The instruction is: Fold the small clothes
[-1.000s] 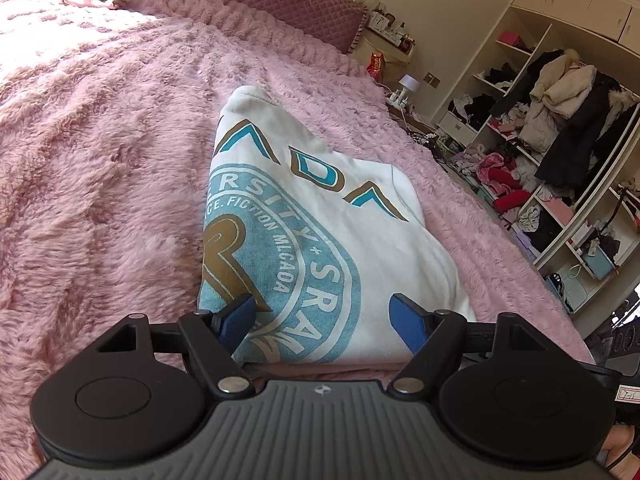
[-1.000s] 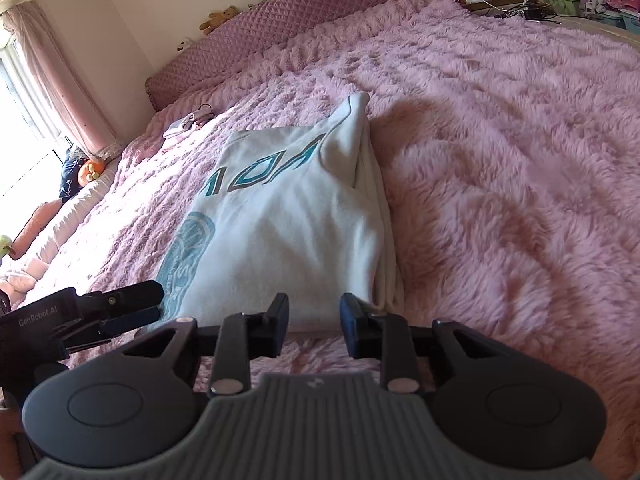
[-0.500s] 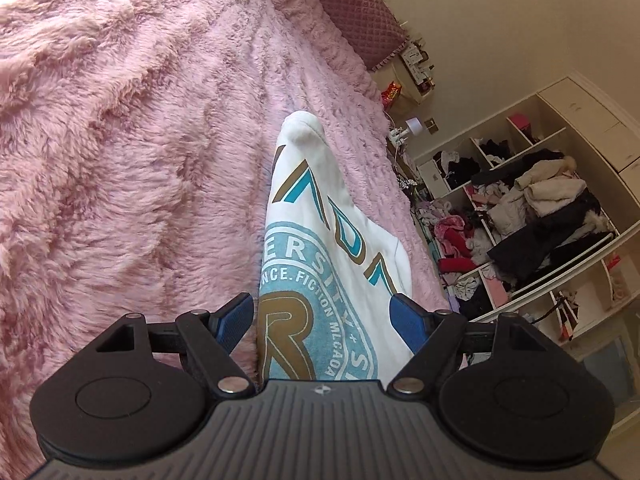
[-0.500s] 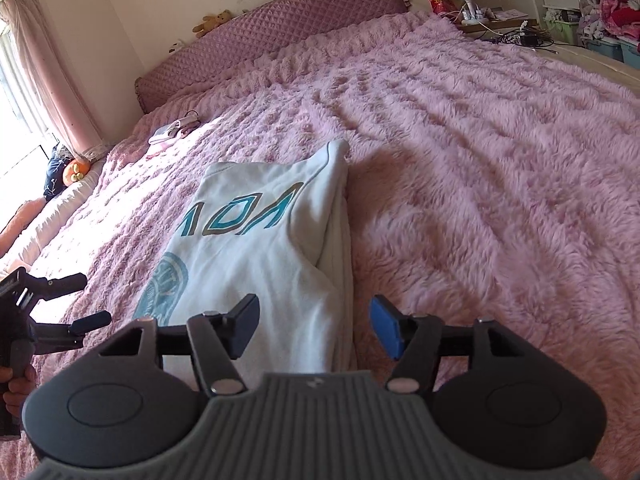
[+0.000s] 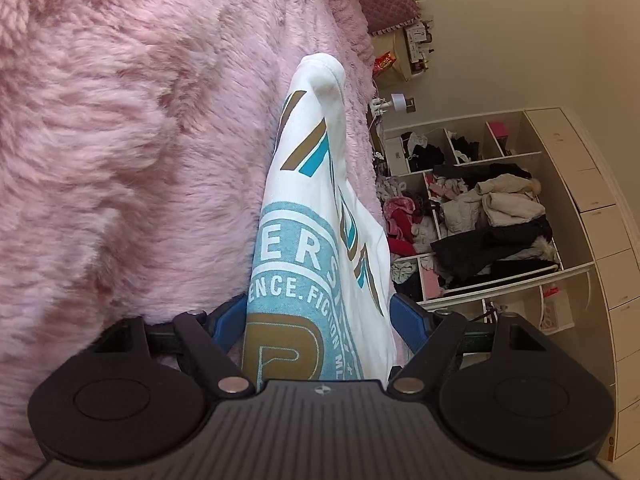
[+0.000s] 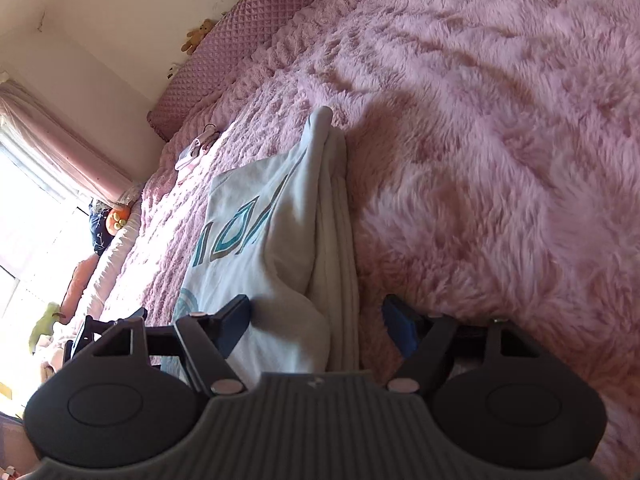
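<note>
A folded white sweatshirt (image 5: 320, 216) with a teal and gold print lies on the pink fluffy bedspread (image 5: 120, 152). My left gripper (image 5: 318, 320) is open and rolled sideways, its blue pads (image 5: 230, 316) on either side of the garment's near edge. In the right wrist view the same sweatshirt (image 6: 280, 232) shows its stacked folded layers. My right gripper (image 6: 316, 324) is open and straddles that thick folded edge, one pad above the cloth and one on the bedspread side. The left gripper (image 6: 104, 328) shows at the left edge of that view.
An open wardrobe (image 5: 480, 220) stuffed with clothes stands beyond the bed. A padded mauve headboard (image 6: 240, 40) runs along the wall, with a small white item (image 6: 196, 152) on the bed near it. A bright window with pink curtain (image 6: 52, 152) is at left.
Both grippers have rolled sideways and moved in to straddle the sweatshirt's near edge. The right jaws opened from nearly shut to wide. The left jaws stayed open.
</note>
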Demonstrator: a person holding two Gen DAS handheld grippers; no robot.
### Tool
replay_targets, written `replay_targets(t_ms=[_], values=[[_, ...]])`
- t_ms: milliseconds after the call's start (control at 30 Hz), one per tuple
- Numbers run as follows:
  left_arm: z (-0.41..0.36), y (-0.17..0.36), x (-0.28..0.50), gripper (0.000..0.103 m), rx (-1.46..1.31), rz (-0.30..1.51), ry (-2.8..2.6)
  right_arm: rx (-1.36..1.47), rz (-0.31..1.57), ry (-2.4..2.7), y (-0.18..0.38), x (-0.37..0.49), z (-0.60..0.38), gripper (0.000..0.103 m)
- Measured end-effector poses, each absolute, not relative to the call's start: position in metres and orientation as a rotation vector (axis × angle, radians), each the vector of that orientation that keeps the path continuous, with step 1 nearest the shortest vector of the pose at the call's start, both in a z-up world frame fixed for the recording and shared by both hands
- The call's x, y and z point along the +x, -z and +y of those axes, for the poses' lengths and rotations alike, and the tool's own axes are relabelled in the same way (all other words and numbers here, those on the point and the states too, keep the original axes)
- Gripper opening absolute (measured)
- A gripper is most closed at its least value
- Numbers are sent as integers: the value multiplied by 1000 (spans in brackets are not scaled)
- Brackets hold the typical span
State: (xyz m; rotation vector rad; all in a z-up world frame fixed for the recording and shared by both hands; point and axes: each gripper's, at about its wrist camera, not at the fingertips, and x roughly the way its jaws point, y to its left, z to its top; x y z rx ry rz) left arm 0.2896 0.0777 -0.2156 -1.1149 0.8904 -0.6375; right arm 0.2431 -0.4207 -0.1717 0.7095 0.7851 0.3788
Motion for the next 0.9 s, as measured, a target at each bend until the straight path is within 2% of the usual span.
replay_targets(t_ms=[467, 500, 533, 567, 600, 633, 667, 767, 900], values=[[40, 235, 353, 90, -1213, 909, 737, 957, 836, -554, 199, 343, -392, 71], [38, 235, 355, 90, -1215, 906, 734, 964, 836, -548, 200, 346, -391, 69], [35, 233, 357, 90, -1205, 903, 731, 964, 838, -537, 199, 348, -389, 58], [32, 229, 358, 86, -1176, 901, 728, 947, 848, -514, 198, 349, -387, 48], [28, 221, 356, 70, -1105, 903, 703, 916, 868, -490, 197, 351, -385, 33], [24, 215, 354, 60, -1032, 919, 668, 898, 874, -477, 197, 351, -384, 28], [21, 210, 352, 39, -986, 931, 630, 894, 871, -464, 196, 351, -384, 27], [22, 200, 345, 31, -988, 922, 587, 857, 863, -423, 185, 348, -377, 23], [20, 170, 337, 30, -894, 883, 613, 771, 825, -410, 155, 343, -362, 23]])
